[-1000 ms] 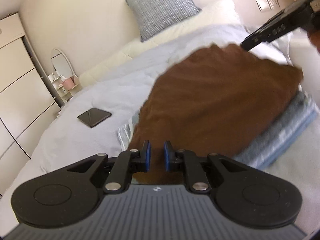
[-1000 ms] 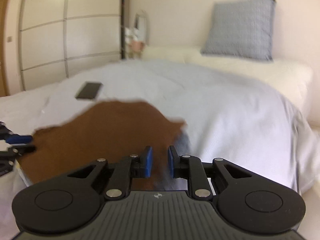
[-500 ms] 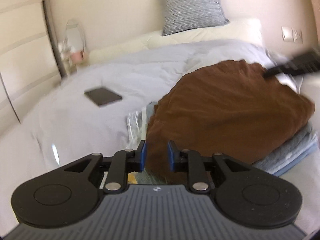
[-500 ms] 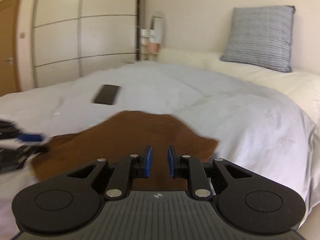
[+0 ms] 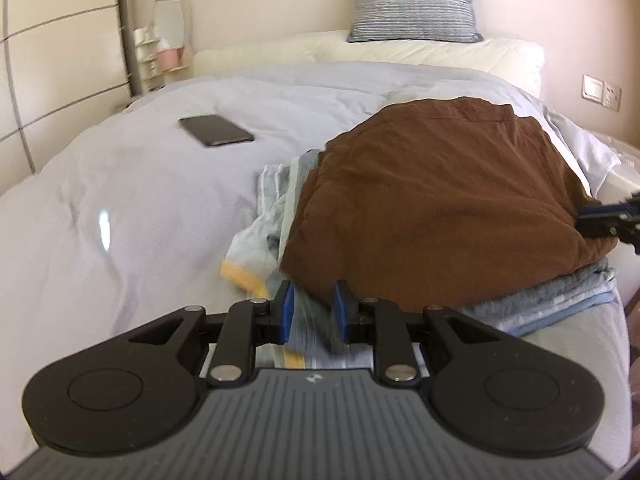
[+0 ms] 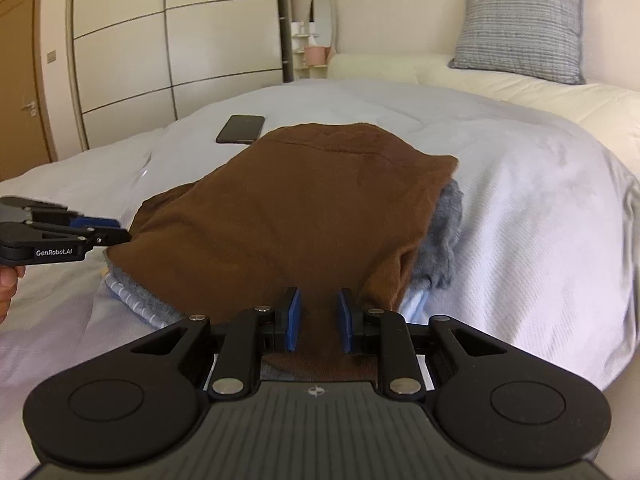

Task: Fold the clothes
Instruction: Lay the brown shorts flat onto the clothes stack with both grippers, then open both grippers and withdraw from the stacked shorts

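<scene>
A brown garment point(image 5: 440, 200) point(image 6: 300, 208) lies folded on top of a pile of grey and blue striped clothes point(image 5: 560, 296) point(image 6: 140, 300) on the bed. My left gripper point(image 5: 314, 308) point(image 6: 120, 230) sits at the garment's near-left corner, its jaws closing. Only blurred striped cloth shows below the gap, and the brown edge lies just ahead of the tips. At the opposite corner my right gripper point(image 6: 319, 320) point(image 5: 580, 220) has its jaws opening, with the brown cloth lying slack between the blue pads.
A dark phone point(image 5: 216, 130) point(image 6: 241, 129) lies on the pale duvet point(image 5: 140, 220) beyond the pile. A grey pillow point(image 5: 412, 0) leans at the headboard. A wardrobe point(image 6: 160, 60) and a small mirror shelf point(image 5: 168, 40) stand left. A hand point(image 6: 8, 284) shows at the edge.
The brown garment came down and now lies flat on the pile. Both grippers sank with it, the left one rolled level, and its pads came off the brown cloth.
</scene>
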Demonstrator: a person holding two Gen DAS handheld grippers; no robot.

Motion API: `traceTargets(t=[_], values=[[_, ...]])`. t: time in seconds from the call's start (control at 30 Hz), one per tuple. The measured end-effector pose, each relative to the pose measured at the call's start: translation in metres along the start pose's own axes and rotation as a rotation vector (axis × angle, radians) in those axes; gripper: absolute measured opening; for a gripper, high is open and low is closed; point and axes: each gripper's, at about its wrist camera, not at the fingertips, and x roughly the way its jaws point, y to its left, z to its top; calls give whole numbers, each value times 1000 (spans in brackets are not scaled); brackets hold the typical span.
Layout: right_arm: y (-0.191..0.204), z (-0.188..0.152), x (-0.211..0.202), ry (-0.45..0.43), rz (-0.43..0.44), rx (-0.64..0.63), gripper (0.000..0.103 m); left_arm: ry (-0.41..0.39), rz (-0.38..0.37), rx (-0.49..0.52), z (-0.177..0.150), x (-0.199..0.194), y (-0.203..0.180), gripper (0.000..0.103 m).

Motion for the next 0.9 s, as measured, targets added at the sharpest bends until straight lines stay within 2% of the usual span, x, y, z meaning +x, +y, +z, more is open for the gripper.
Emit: traceTargets(t=[0.1,0.17,0.3,0.37,0.4,0.43,0.47,0.53,0.7,0.9], values=[[2,-11,-20,-19,-19,42,31,18,8,-50,-18,-18,-3,18],[7,-18,-36,-39,-42,83,45,22,9,-81,-32,-30,-8,34],[18,-38,-60,-46,-81,175,59,57,6,-114,-52,-36,-21,48],[21,-43,-61,-32,-98,205,72,79,25,-99,-58,-34,-30,71],[23,-45,-60,-23,-106,218,74,88,44,-84,-60,-32,-35,79],[24,-47,-60,-13,-114,230,77,97,65,-69,-63,-31,-40,96],[27,-48,-58,-8,-118,238,83,107,90,-60,-64,-29,-42,102],[35,-50,-53,1,-146,224,93,118,103,-58,-67,-28,-44,102],[45,-59,-31,62,-154,245,95,144,93,-58,-67,-24,-42,102],[48,-61,-13,115,-156,275,100,159,67,-19,-63,-19,-41,102]])
